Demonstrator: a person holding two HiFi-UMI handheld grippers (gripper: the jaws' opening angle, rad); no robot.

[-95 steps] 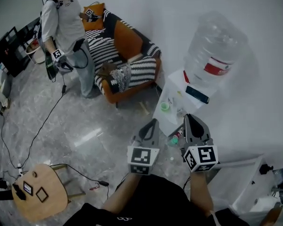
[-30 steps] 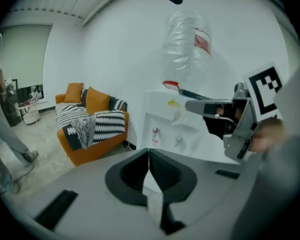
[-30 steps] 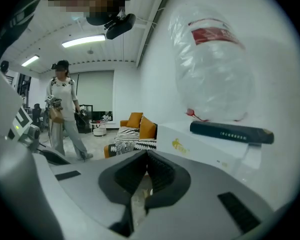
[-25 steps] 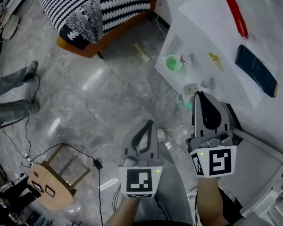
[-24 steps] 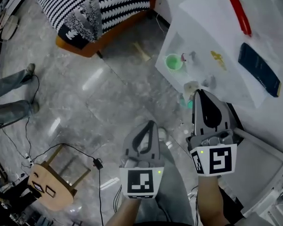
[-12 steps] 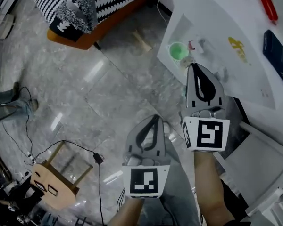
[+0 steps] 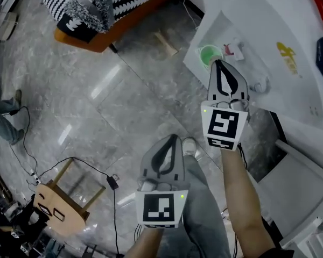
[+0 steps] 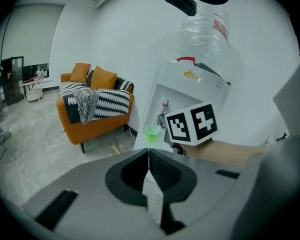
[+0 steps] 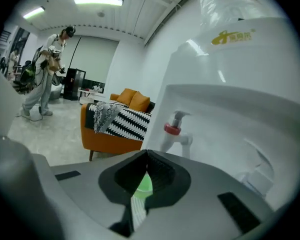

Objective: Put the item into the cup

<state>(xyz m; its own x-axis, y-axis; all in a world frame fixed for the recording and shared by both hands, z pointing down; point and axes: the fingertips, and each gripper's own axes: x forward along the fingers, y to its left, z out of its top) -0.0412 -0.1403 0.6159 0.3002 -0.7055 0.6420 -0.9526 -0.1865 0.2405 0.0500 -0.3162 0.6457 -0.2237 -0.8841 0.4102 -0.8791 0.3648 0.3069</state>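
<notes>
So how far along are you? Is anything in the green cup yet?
Nothing looks done. The green cup stands on the water dispenser ledge and looks empty. The right tongs are shut on nothing, with their tips close by the cup. The left tongs are shut and empty too, over the floor. Left to do: pick up an item and drop it in. Which item, I cannot tell.

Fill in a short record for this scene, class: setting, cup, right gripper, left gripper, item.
setting: white water dispenser, with an orange sofa nearby
cup: green cup, upright in the dispenser's recess, near the red-capped tap
right gripper: jaws together, tip right beside the cup, nothing held
left gripper: jaws together, empty, over the floor
item: none seen in either gripper
</notes>
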